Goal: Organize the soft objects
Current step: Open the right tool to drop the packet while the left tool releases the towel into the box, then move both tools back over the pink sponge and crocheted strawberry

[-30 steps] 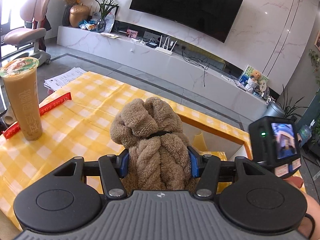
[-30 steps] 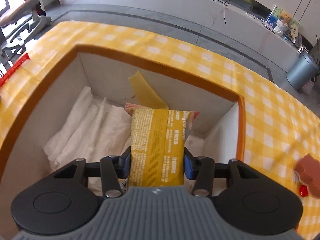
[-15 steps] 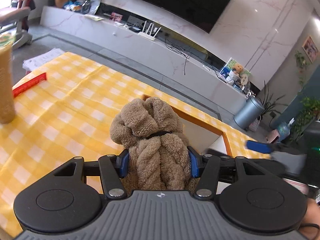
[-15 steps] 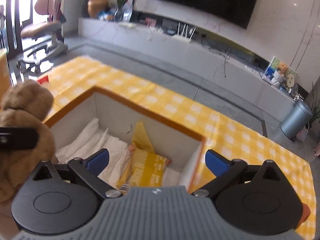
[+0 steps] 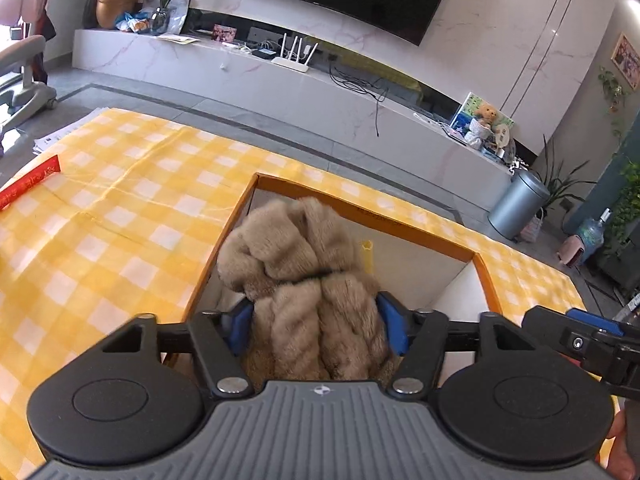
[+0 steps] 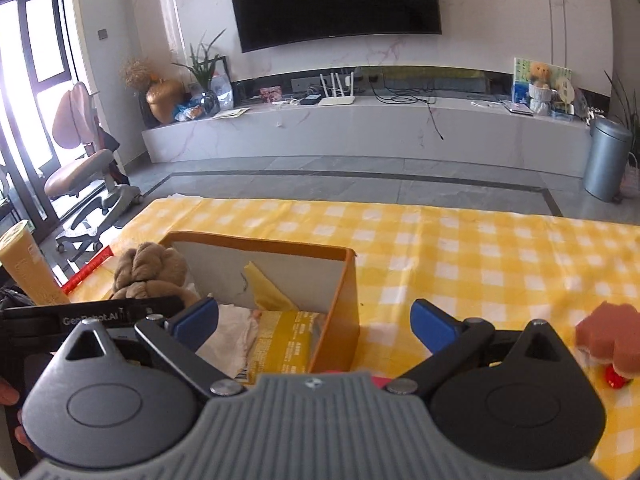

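The left tongs still pinch the fluffy brown plush toy, now above the orange-rimmed cardboard box (earlier beside it). The right tongs, spread and empty, have pulled back; the yellow snack packet seemingly lies inside the box on the yellow-checked tabletop.

Tablecloth: yellow-and-white check; a red strip lies at its left edge, a terracotta-pink block with a red piece under it at its right edge. Box: orange outside and along the rim, white inside, holding a yellow packet with pale print and white cloth. Plush toy: tan-brown, between blue finger pads on black and grey gripper bodies.
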Available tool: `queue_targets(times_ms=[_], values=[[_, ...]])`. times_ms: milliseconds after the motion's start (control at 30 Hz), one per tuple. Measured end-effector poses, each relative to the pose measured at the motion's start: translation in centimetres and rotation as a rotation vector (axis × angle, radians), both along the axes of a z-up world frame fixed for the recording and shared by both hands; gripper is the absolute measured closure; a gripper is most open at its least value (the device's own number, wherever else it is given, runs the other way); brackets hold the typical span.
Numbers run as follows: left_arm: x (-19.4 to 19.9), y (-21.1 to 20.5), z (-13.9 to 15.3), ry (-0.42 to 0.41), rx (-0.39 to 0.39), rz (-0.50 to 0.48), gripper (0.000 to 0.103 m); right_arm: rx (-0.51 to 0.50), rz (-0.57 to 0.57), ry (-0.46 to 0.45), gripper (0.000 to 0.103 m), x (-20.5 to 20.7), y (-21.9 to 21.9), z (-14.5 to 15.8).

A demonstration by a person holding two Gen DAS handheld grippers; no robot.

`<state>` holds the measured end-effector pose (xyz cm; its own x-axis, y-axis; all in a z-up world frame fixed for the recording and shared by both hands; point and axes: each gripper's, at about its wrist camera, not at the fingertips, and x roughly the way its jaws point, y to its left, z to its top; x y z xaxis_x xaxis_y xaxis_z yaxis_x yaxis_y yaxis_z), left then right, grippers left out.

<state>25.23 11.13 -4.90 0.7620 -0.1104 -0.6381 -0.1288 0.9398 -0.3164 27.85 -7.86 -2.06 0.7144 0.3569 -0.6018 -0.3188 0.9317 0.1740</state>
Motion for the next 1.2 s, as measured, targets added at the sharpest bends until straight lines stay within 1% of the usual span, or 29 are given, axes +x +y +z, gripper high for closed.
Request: queue_targets(times_ms=[33, 67, 100, 200, 300, 467, 567, 667, 767, 833, 967, 1100, 1200], values=[[-0.1, -0.2, 0.1, 0.0, 0.012, -0.003, 0.018, -0.002, -0.004, 0.006, 0.003, 0.1, 0.0, -0.1], [-0.2, -0.4, 0.3, -0.007, 0.017, -0.011, 0.014, 0.0, -0.01, 0.012, 0.003, 0.2, 0.0, -0.2], [-0.4, -0.5, 0.4, -0.021, 0.026, -0.018, 0.013, 0.006, -0.016, 0.018, 0.003, 0.3, -0.2, -0.3], [-1.2, -1.1, 1.2, -0.04, 0.062, -0.028, 0.013, 0.033, -0.037, 0.037, 0.003, 0.4, -0.6, -0.3], [-1.9, -1.7, 2.1, -0.063, 0.073, -0.04, 0.014, 0.049, -0.051, 0.049, 0.003, 0.4, -0.8, -0.1], [-2.5, -2.2, 3.2, -0.077, 0.066, -0.055, 0.014, 0.05, -0.051, 0.031, 0.003, -0.2, -1.0, 0.5], [-2.9, -2.7, 3.6, -0.082, 0.086, -0.063, 0.014, 0.046, -0.046, 0.01, 0.003, -0.7, -1.2, 1.0], [-3.2, -3.2, 4.1, -0.071, 0.117, -0.101, 0.019, 0.028, -0.035, -0.017, 0.003, -1.2, -1.4, 1.5], [-3.8, -3.6, 4.6, -0.082, 0.118, -0.086, 0.019, 0.002, -0.021, -0.035, 0.003, -1.6, -1.7, 2.0], [-4.0, -4.1, 4.9, -0.082, 0.146, -0.068, 0.019, -0.015, -0.029, -0.045, 0.003, -1.5, -1.9, 2.4], [-4.6, -5.3, 5.4, -0.096, 0.208, -0.068, 0.018, -0.042, -0.048, -0.078, 0.003, -2.0, -2.7, 3.6], [-5.4, -6.2, 5.9, -0.104, 0.224, -0.072, 0.017, -0.09, -0.047, -0.119, 0.003, -3.1, -3.8, 4.4], [-6.2, -6.9, 6.4, -0.099, 0.254, -0.075, 0.017, -0.115, -0.057, -0.14, 0.003, -3.8, -4.5, 4.9]])
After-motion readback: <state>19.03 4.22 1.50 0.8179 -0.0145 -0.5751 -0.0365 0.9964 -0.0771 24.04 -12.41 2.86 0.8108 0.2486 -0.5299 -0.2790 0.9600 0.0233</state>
